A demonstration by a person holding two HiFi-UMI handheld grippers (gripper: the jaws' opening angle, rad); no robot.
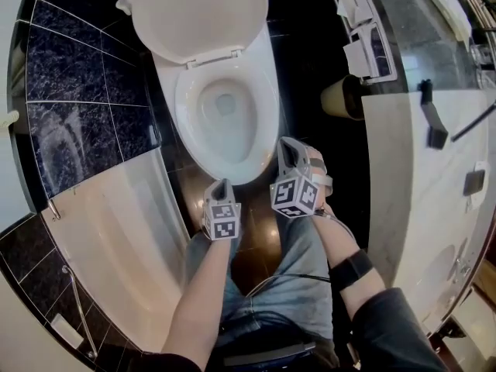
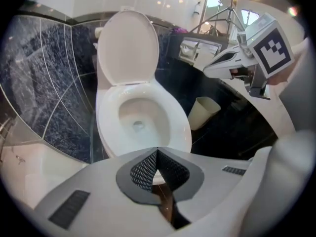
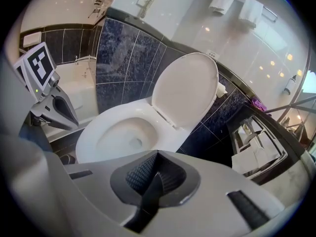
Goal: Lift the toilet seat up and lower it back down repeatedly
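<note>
The white toilet (image 1: 225,118) stands against the dark tiled wall. Its lid (image 1: 198,14) is tipped up against the wall, also in the left gripper view (image 2: 128,46) and the right gripper view (image 3: 187,90). The seat ring (image 1: 263,107) appears to lie flat on the bowl. My left gripper (image 1: 224,184) hangs just in front of the bowl's front edge, apart from it, jaws shut and empty (image 2: 157,152). My right gripper (image 1: 288,146) sits beside the bowl's front right rim, also shut with nothing in it (image 3: 158,154).
A white bathtub (image 1: 116,231) runs along the left. A beige waste bin (image 1: 341,97) stands right of the toilet under a paper holder (image 1: 364,49). The marble vanity counter (image 1: 434,177) fills the right side. The person's jeans-clad legs (image 1: 287,277) are below the grippers.
</note>
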